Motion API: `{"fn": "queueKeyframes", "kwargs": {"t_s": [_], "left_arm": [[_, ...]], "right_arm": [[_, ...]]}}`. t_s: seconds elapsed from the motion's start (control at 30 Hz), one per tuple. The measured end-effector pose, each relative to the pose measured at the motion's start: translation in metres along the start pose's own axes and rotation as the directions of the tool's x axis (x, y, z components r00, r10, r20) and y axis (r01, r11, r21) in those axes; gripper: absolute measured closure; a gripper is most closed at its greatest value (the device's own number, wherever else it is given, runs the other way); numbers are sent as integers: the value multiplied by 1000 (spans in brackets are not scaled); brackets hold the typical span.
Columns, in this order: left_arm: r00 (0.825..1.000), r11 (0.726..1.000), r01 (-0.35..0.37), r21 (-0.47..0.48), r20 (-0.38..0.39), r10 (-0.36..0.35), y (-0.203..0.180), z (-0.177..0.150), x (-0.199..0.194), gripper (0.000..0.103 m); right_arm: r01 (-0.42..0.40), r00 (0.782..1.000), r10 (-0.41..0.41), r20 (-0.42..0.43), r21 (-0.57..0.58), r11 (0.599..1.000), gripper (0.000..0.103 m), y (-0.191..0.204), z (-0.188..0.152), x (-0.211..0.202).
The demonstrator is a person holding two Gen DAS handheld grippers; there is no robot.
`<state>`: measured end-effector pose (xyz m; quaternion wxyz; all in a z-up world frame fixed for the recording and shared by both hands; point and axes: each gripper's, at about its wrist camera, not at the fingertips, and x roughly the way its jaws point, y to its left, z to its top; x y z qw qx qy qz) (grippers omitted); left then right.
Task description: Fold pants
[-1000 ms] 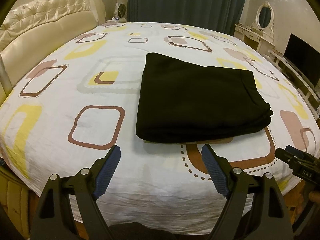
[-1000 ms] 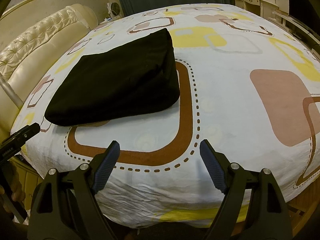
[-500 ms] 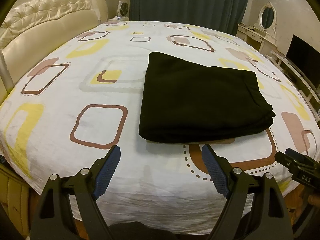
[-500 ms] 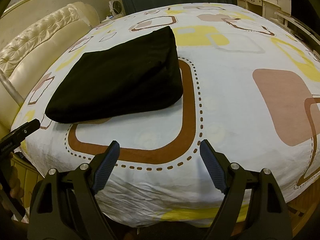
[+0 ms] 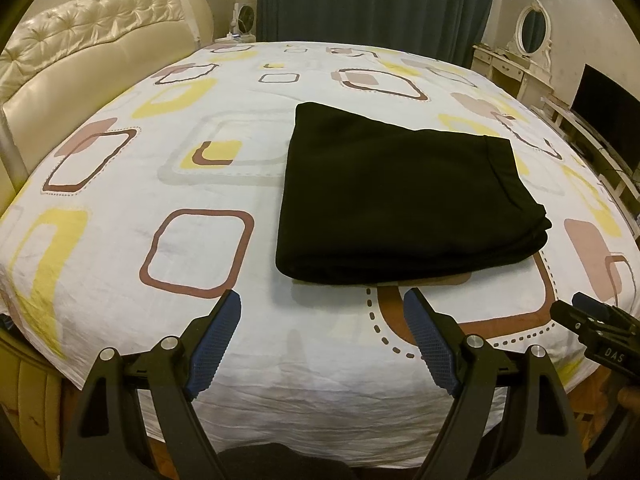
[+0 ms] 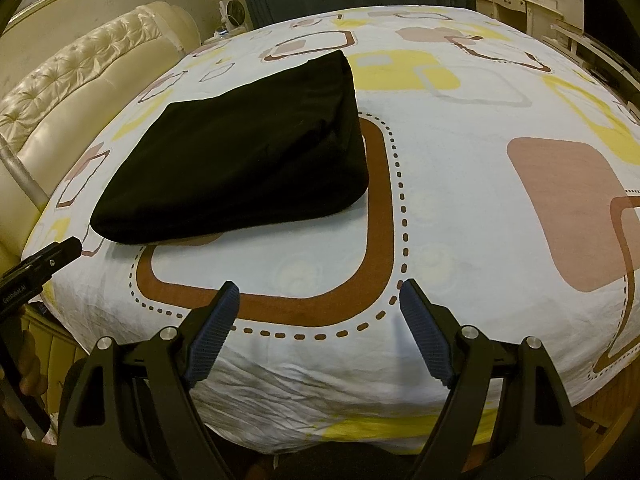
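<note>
Pants [image 5: 404, 204] folded on bed [image 5: 224, 120], at our 12 o'clock | left gripper [image 5: 322, 312] fingers released | right gripper [image 6: 319, 300] fingers released, both empty

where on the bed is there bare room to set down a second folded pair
Widest free patch: the sheet between the folded black pants and the cream headboard. Also free: the strip toward the curtain and the sheet right of the pants in the right wrist view. The near edge is tightest, with the open left gripper and right gripper.

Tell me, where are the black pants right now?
The folded black pants lie on the patterned bedsheet, just beyond both open grippers, partly covering a brown square.
</note>
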<state>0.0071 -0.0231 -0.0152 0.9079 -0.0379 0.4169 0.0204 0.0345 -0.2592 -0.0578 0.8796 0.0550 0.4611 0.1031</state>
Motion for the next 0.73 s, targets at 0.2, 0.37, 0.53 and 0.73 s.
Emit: {"fn": "queueKeyframes", "kwargs": {"t_s": [0.2, 0.37, 0.53, 0.73], "left_arm": [[1000, 1000, -1, 9, -2, 1, -2, -1, 0, 18], [998, 997, 50, -54, 25, -49, 3, 7, -7, 14], [995, 995, 70, -72, 83, -64, 33, 48, -11, 14], [979, 972, -179, -153, 68, 191, 120, 124, 65, 14]], "right_arm": [[-1, 1000, 1, -6, -3, 1000, 21, -1, 0, 2], [-6, 1000, 6, -7, -3, 1000, 21, 0, -1, 3], [-62, 998, 62, 9, 12, 998, 21, -1, 11, -6], [-76, 987, 72, 144, 21, 997, 11, -25, 102, -7]]}}
